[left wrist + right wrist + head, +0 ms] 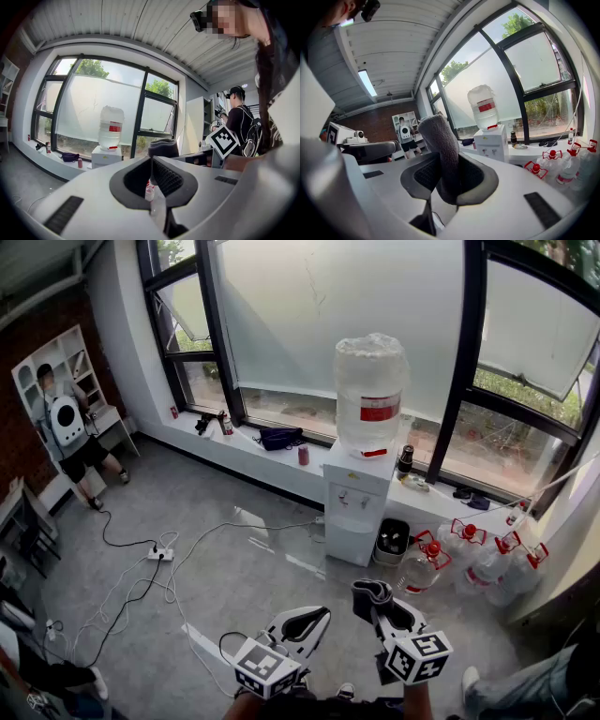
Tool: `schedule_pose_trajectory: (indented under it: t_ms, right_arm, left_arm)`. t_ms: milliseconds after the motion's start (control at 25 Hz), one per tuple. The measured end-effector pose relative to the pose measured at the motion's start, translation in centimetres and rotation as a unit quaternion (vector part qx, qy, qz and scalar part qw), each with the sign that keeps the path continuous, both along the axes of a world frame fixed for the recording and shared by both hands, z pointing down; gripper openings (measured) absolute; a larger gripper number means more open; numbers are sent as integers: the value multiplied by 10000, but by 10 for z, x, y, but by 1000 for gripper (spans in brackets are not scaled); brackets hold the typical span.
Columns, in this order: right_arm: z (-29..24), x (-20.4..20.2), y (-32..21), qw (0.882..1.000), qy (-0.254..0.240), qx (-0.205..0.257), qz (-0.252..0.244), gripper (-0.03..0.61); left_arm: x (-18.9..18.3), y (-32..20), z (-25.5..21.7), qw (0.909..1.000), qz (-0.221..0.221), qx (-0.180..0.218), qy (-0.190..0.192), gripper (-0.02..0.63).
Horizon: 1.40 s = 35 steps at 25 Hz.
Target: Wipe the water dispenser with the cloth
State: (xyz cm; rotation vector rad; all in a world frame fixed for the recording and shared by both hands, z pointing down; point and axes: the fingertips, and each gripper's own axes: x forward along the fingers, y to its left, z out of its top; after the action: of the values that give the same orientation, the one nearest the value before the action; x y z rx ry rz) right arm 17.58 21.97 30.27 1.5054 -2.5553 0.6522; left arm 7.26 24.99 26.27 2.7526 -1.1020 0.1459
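Observation:
The white water dispenser (356, 507) stands against the window sill, with a large clear bottle (372, 395) on top. It is across the floor, well ahead of both grippers. My right gripper (375, 601) is shut on a grey cloth (372, 592), which sticks up between its jaws. In the right gripper view the cloth (440, 150) fills the gripper (445, 159), and the dispenser (492, 143) shows beyond it. My left gripper (300, 622) hangs beside the right one, jaws together on nothing. The left gripper view shows the gripper (151, 159), the dispenser (106, 157) far off and the cloth (163, 147).
Several capped water jugs (478, 559) and a black bin (391, 542) sit right of the dispenser. Cables and a power strip (159, 554) lie on the floor at left. A person (66, 423) stands by a white shelf. A dark bag (279, 437) rests on the sill.

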Motion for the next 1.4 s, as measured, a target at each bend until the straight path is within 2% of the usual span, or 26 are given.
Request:
schedule_pose_trajectory:
  t_ms: [440, 800, 1120, 1400]
  right_arm:
    - [9, 4, -2, 10000, -25, -70, -19, 98]
    - [9, 24, -8, 9998, -176, -44, -94, 100]
    - [19, 61, -8, 9997, -200, -70, -75, 100]
    - [35, 72, -14, 9989, -358, -257, -151, 100]
  left_arm:
    - [-3, -1, 7, 9999, -118, -49, -20, 20]
    - [19, -7, 9, 9998, -162, -58, -41, 20]
    - [44, -8, 13, 9992, -380, -85, 40, 20]
    - [55, -12, 23, 9987, -443, -206, -119, 20]
